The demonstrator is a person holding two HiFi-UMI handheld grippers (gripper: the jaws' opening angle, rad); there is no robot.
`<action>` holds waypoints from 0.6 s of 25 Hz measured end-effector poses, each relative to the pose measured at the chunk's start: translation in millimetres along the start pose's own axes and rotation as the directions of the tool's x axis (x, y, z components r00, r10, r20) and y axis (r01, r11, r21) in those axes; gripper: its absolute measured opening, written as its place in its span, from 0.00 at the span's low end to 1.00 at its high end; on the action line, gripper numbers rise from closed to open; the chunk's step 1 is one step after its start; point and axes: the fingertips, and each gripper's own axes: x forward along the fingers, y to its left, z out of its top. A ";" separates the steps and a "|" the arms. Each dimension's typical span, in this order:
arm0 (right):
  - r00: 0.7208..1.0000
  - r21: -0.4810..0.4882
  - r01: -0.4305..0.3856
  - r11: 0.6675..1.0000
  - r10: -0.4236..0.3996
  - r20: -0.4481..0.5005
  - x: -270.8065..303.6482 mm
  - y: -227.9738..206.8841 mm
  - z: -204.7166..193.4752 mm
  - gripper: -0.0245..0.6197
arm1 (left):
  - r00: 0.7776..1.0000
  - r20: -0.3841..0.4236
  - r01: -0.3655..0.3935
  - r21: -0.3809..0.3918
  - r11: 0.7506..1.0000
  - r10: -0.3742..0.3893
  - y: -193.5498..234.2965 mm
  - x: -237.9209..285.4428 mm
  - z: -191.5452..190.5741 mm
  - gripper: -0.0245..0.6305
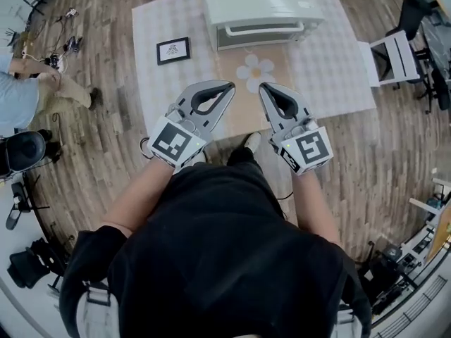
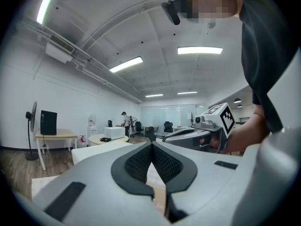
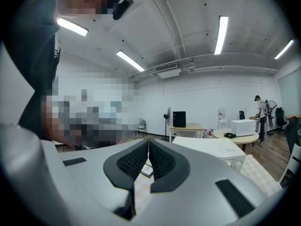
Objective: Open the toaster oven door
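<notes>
A white toaster oven [image 1: 261, 5] stands at the far side of a table with a checked cloth [image 1: 324, 69], its front door and long handle [image 1: 259, 27] facing me, door closed. Both grippers hover side by side over the table's near edge, short of the oven and apart from it. My left gripper [image 1: 230, 86] has its jaws together with nothing between them, tips meeting in the left gripper view [image 2: 151, 144]. My right gripper [image 1: 262, 87] is likewise shut and empty [image 3: 148, 140]. The oven's white body [image 3: 214, 147] shows to the right in the right gripper view.
A small framed picture [image 1: 173, 50] lies left of the oven, and a flower-shaped mat [image 1: 255, 70] sits in front of it. A white chair [image 1: 394, 56] stands at the table's right end. A person [image 1: 25, 94] is on the floor at far left.
</notes>
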 end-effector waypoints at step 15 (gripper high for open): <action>0.962 -0.044 -0.260 0.965 0.254 -0.102 25.7 -110.1 -30.3 0.07 | 0.959 0.045 -0.280 -0.012 0.960 0.281 9.8 89.3 0.2 0.06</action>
